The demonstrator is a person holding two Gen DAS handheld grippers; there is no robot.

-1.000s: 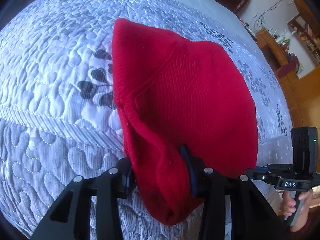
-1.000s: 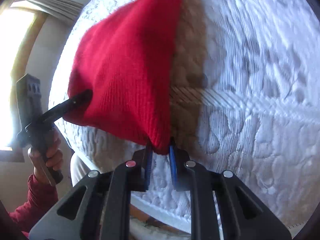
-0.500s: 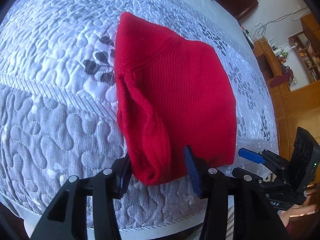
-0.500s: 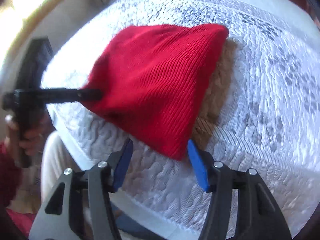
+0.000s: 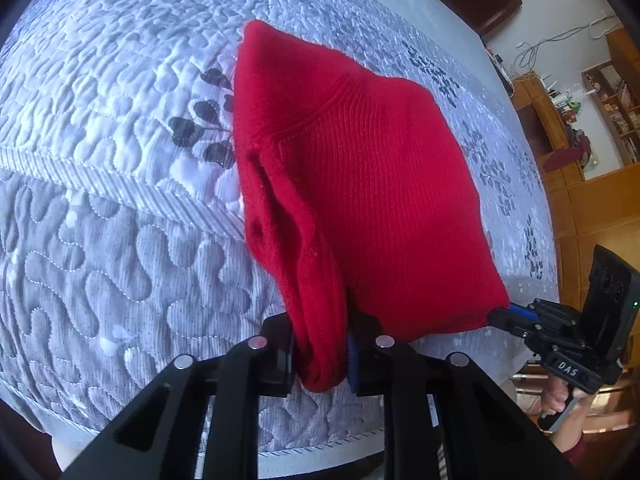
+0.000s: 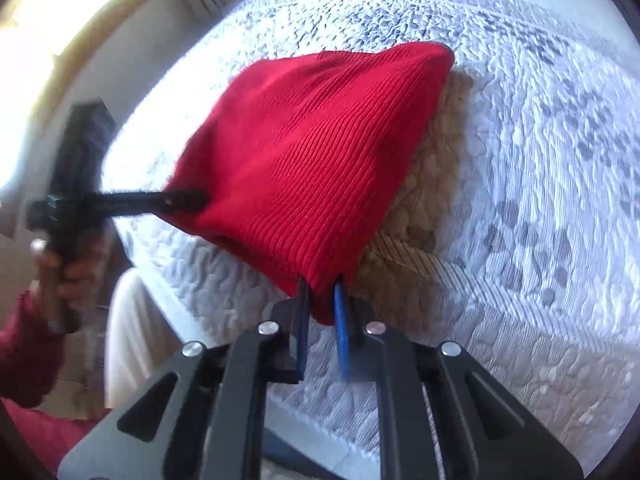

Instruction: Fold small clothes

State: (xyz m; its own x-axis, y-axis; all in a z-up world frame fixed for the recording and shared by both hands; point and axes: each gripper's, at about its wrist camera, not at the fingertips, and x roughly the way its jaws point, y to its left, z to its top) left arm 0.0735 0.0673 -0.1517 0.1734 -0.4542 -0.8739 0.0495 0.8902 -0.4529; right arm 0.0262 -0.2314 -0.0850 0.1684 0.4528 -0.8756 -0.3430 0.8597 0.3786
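Note:
A red ribbed knit garment lies on the quilted bed, its near edge lifted. My left gripper is shut on the garment's near left corner, where the open hem bunches. My right gripper is shut on the near right corner of the garment. The right gripper also shows in the left wrist view at the garment's right corner. The left gripper shows in the right wrist view, pinching the far corner.
The grey-white quilted bedspread covers the bed, with its front edge just below my grippers. Wooden shelves and cabinets stand at the far right. A bright window is to the left.
Both grippers were shut a second ago, were open beside the garment's near corners half a second ago, and have closed on them again. The near edge is lifted a little.

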